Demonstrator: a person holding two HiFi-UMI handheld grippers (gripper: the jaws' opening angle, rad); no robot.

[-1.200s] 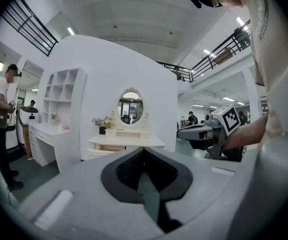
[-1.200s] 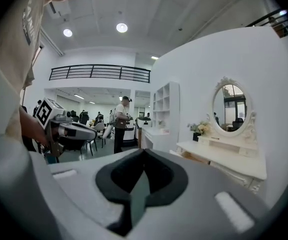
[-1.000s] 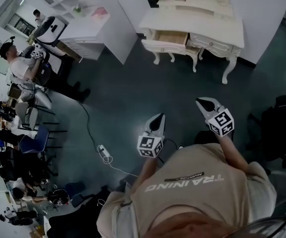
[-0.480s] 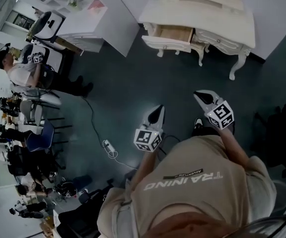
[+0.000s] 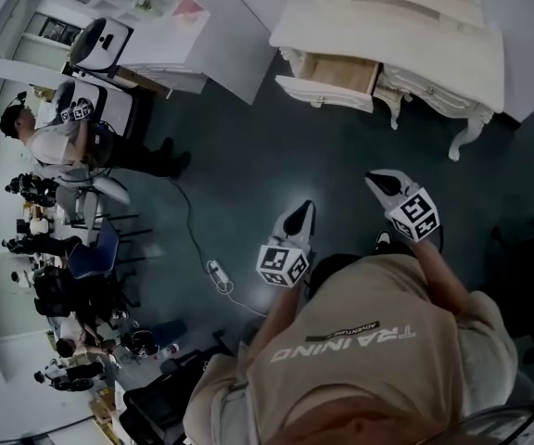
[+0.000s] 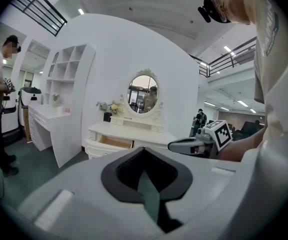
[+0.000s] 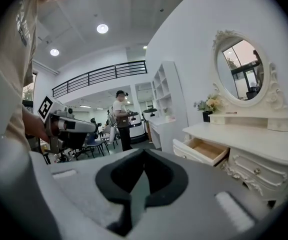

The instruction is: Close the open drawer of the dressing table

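Observation:
The cream dressing table [image 5: 406, 26] stands at the top right of the head view, well ahead of me across dark floor. Its left drawer [image 5: 334, 75] is pulled out, wooden inside showing; it also shows as the drawer [image 6: 115, 142] and the drawer [image 7: 207, 149]. My left gripper [image 5: 301, 214] and right gripper [image 5: 379, 184] are held side by side in front of my body, both far from the table. The left gripper [image 6: 144, 173] has its jaws together with nothing between them. The right gripper [image 7: 142, 176] looks the same.
A white desk with shelves [image 5: 174, 21] stands left of the dressing table. A person [image 5: 58, 137] stands at the far left among chairs [image 5: 95, 248]. A power strip and cable [image 5: 218, 274] lie on the floor to my left. An oval mirror [image 6: 144, 93] tops the table.
The dressing table has shifted right and a little lower in the head view as I walk toward it. Both grippers stay shut in front of my body.

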